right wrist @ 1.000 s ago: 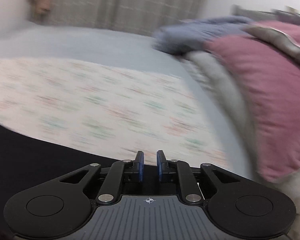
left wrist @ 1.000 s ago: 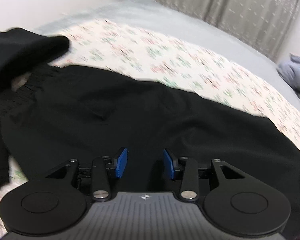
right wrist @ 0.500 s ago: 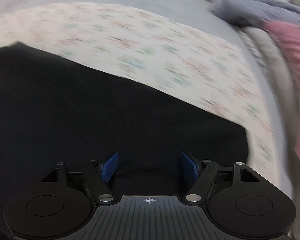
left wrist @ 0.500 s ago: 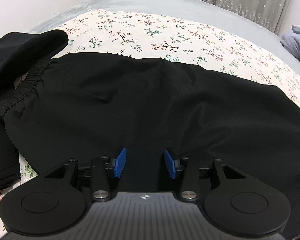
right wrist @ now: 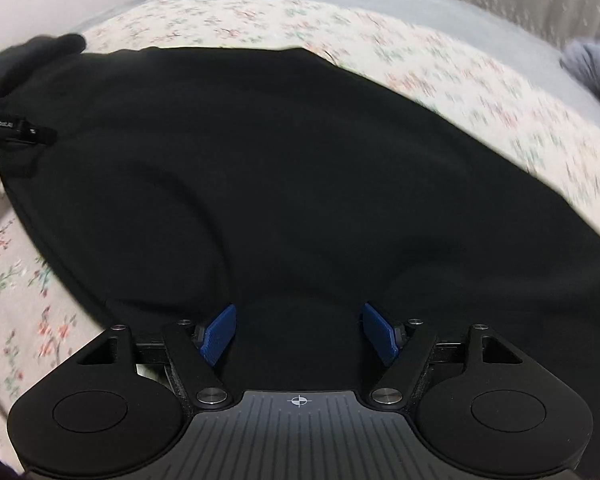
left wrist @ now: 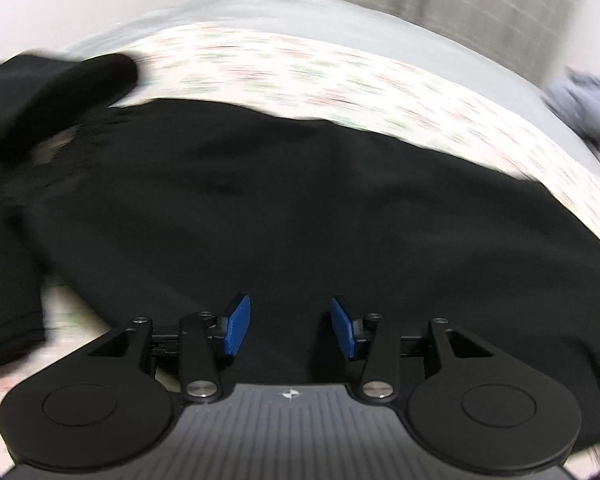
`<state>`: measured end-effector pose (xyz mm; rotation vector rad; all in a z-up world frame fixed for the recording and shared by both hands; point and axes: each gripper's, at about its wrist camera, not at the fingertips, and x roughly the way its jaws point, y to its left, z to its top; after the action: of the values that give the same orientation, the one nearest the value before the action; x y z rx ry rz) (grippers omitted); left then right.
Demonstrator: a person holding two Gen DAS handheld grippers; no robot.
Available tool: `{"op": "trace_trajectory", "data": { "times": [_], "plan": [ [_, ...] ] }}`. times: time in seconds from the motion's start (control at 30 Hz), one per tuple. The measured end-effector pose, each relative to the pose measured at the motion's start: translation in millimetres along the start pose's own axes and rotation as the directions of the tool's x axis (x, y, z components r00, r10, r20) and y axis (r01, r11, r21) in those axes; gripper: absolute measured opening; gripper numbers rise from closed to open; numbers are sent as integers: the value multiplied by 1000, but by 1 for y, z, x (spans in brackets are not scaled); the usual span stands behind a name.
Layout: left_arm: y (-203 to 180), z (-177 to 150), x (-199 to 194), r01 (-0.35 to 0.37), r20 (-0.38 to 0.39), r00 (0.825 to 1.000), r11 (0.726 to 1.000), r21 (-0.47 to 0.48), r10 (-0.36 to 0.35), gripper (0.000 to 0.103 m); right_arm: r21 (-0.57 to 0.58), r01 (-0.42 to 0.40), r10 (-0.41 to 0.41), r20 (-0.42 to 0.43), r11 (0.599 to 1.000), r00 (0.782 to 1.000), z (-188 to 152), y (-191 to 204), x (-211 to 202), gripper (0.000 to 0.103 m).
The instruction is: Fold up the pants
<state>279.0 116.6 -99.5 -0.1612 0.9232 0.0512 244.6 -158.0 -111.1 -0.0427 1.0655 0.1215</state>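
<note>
Black pants (left wrist: 292, 208) lie flat across a floral sheet (left wrist: 340, 76) on the bed; they also fill the right wrist view (right wrist: 284, 184). My left gripper (left wrist: 290, 328) is open and empty, just above the near part of the pants. My right gripper (right wrist: 300, 334) is open wide and empty over the black cloth. The other gripper's black body (right wrist: 16, 126) shows at the far left edge of the right wrist view, by the pants' end.
More black clothing (left wrist: 48, 88) lies piled at the far left, touching the pants' waistband end. A grey bed cover (left wrist: 340, 16) runs behind the floral sheet, with a curtain beyond. A blue-grey bundle (left wrist: 584, 108) sits at the far right.
My right gripper opened from shut and swung left from the pillows to over the pants. My left gripper stayed open and shifted slightly; its view is blurred by motion.
</note>
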Motion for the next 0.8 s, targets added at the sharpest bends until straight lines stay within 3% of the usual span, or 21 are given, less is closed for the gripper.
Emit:
{"op": "trace_trajectory", "data": {
  "times": [0.17,0.3,0.43,0.5,0.57,0.63,0.7,0.73,0.8],
  "plan": [
    [70,12,0,4,-4,1000,975,-222,-5,40,104,81,-77,-45,991,996,-27,-45,-11,75],
    [88,16,-13,-43,32,998,958,-285,55,40,227,92,-85,-42,969,996,-47,-81,-23,75],
    [108,21,-22,-49,52,996,936,-348,71,40,279,197,-184,-73,940,980,-67,-104,-35,76],
    [118,18,-18,-48,29,998,923,-382,64,34,347,203,-190,-70,916,979,-82,-123,-39,83],
    [127,15,-17,-24,24,999,903,-429,38,28,457,173,-176,-35,872,984,-88,-146,-43,83],
    [131,12,-23,-3,42,999,885,-465,26,26,545,180,-220,9,819,975,-97,-163,-57,83],
    [134,9,-34,16,66,998,863,-505,20,29,671,119,-226,74,732,971,-111,-183,-71,83],
    [134,9,-40,15,78,997,849,-527,31,35,734,63,-210,110,677,971,-120,-193,-75,83],
    [137,12,-50,22,114,992,831,-555,50,37,822,-24,-182,155,569,971,-135,-211,-75,83]
  ]
}}
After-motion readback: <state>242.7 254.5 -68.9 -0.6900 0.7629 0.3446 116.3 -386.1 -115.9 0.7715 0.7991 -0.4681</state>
